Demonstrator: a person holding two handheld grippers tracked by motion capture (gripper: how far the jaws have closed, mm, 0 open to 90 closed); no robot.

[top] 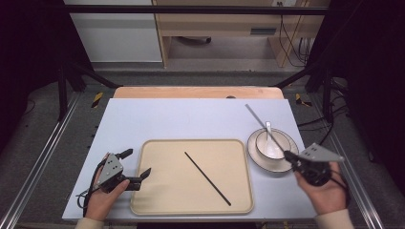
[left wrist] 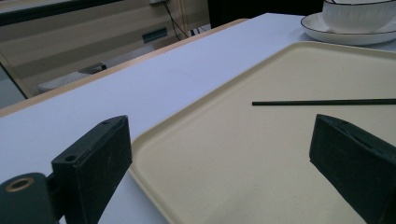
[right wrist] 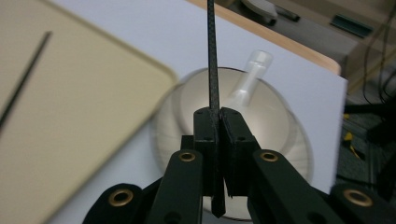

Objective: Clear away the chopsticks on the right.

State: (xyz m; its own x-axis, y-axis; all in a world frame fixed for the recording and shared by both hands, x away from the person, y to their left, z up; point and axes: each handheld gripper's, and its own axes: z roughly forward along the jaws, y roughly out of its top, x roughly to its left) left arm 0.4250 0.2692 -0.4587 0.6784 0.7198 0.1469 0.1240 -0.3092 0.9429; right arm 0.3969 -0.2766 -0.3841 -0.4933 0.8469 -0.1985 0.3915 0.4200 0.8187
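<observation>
Right gripper (right wrist: pixel 215 122) clamped near one end of thin black stiff chopstick (right wrist: pixel 212 56) raised above white bowl (top: pixel 269 144), likely light, slick, prone to pivot, better gripped nearer mid-length; left gripper (top: pixel 135 167) agape at beige plastic tray (top: pixel 157 200) edge.

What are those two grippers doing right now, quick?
Left gripper: open, empty, at the tray edge.
Right gripper: closed on a chopstick.
</observation>
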